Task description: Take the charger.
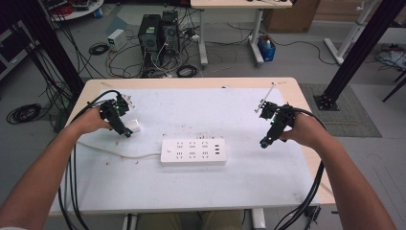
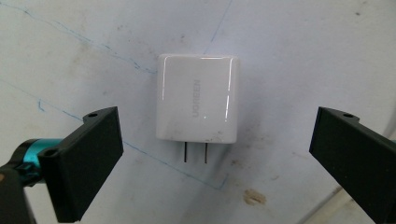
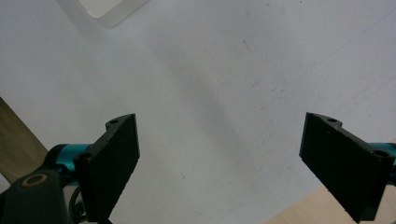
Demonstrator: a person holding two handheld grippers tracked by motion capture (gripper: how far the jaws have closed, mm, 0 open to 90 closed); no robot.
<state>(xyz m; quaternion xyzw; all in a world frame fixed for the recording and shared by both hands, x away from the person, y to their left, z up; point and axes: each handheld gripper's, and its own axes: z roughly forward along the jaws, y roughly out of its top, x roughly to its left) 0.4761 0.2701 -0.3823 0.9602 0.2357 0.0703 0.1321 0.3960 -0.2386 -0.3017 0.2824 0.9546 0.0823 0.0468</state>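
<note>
A small white charger plug (image 2: 197,99) lies flat on the white table sheet, its two metal prongs (image 2: 195,152) pointing toward the left gripper's camera. In the high view the same charger (image 1: 133,127) sits just right of my left gripper (image 1: 125,132). My left gripper (image 2: 212,163) is open, with one jaw on each side of the charger and clear of it. A white power strip (image 1: 193,152) lies in the middle of the table, and a corner of it (image 3: 109,9) is in the right gripper view. My right gripper (image 1: 265,142) (image 3: 233,161) is open over bare sheet, right of the strip.
The power strip's white cord (image 1: 115,152) runs left across the sheet toward the table edge. Black cables trail from both grippers off the front of the table. Beyond the far edge stand computer towers (image 1: 158,32) and loose cables on the floor.
</note>
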